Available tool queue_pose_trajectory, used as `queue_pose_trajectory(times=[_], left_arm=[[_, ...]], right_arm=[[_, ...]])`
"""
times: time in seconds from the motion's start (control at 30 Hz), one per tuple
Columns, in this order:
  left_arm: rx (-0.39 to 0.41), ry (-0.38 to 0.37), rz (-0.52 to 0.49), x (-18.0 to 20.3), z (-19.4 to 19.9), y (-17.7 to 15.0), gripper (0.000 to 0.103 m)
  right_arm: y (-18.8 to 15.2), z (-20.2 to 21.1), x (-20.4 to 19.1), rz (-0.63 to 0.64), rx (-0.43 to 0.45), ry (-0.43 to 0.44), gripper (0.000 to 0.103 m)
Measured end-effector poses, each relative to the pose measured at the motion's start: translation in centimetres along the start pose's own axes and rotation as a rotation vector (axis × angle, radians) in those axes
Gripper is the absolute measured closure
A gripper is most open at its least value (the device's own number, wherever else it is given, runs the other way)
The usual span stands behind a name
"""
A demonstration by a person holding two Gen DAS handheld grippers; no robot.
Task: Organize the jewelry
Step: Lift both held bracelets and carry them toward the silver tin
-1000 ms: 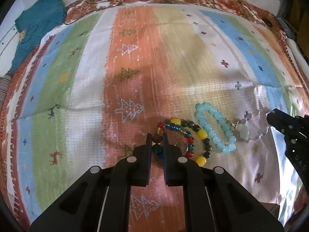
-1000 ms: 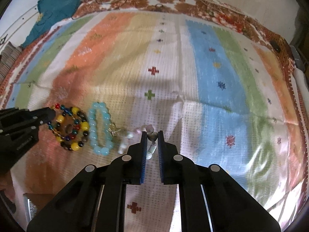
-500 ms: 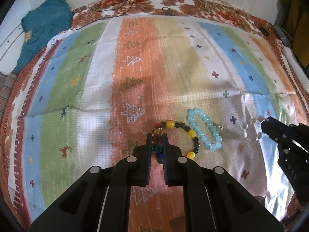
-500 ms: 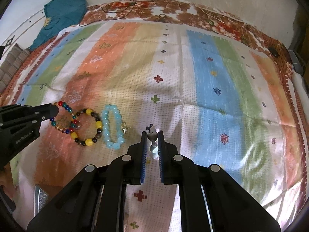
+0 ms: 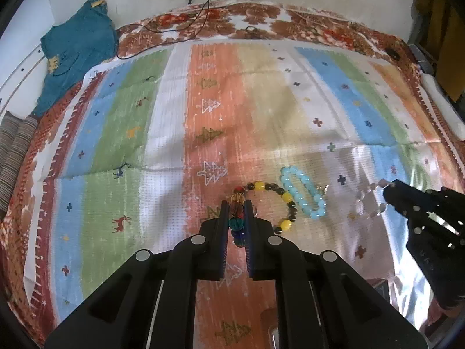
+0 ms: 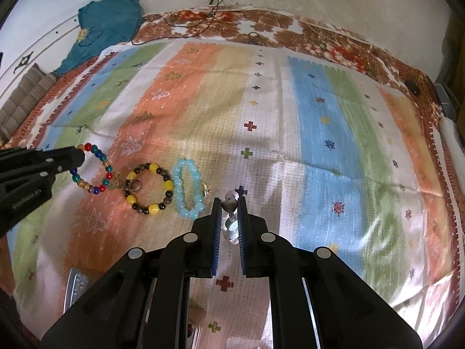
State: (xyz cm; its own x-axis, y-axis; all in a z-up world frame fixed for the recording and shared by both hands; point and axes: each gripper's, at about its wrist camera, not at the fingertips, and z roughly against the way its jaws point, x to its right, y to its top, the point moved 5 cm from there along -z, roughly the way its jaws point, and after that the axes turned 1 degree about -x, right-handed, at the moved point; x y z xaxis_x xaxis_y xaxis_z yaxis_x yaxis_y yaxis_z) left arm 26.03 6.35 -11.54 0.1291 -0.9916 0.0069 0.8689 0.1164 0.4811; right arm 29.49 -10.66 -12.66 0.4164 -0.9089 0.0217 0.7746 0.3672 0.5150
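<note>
Left gripper point(image 5: 236, 212): you had it clamped on the multicoloured bead bracelet point(image 6: 93, 168), jaws narrow around its beads, the loop hanging from the tips over the orange stripe.
Right gripper point(image 6: 230, 209): you held the clear bead bracelet point(image 5: 367, 200) pinched between narrow jaws.
Yellow-and-dark bracelet point(image 6: 148, 187): it lay flat on the striped cloth point(image 6: 314, 133), between your two grippers, with a ring point(image 6: 135, 185) inside its loop.
Light blue bracelet point(image 6: 187, 187): it lay just beside the yellow-and-dark one, on your right gripper's side.
Teal garment point(image 5: 74, 49): it sat at the cloth's far left corner.
</note>
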Motion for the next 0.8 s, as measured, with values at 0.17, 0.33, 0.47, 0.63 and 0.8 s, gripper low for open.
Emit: queue_pose_trajectory(times=[0.17, 0.33, 0.47, 0.63, 0.8], left_arm=[[0.02, -0.015, -0.006, 0.5, 1.3, -0.3, 0.094], [0.016, -0.012, -0.027, 1.0, 2.0, -1.4, 0.094], [0.025, -0.016, -0.028, 1.1, 2.9, -1.8, 0.094], [0.049, -0.033, -0.034, 1.6, 4.4, -2.2, 0.094], [0.067, -0.053, -0.044, 2.3, 5.7, -2.6, 0.094]], right_arm=[[-0.3, 1.2, -0.4, 0.005, 0.015, 0.006, 0.091], [-0.4, 2.3, -0.8, 0.008, 0.032, 0.016, 0.091], [-0.7, 3.0, -1.2, 0.012, 0.043, 0.025, 0.091], [-1.0, 4.1, -1.6, 0.018, 0.059, 0.032, 0.091], [-1.0, 5.7, -2.0, 0.02, 0.091, 0.044, 0.091]])
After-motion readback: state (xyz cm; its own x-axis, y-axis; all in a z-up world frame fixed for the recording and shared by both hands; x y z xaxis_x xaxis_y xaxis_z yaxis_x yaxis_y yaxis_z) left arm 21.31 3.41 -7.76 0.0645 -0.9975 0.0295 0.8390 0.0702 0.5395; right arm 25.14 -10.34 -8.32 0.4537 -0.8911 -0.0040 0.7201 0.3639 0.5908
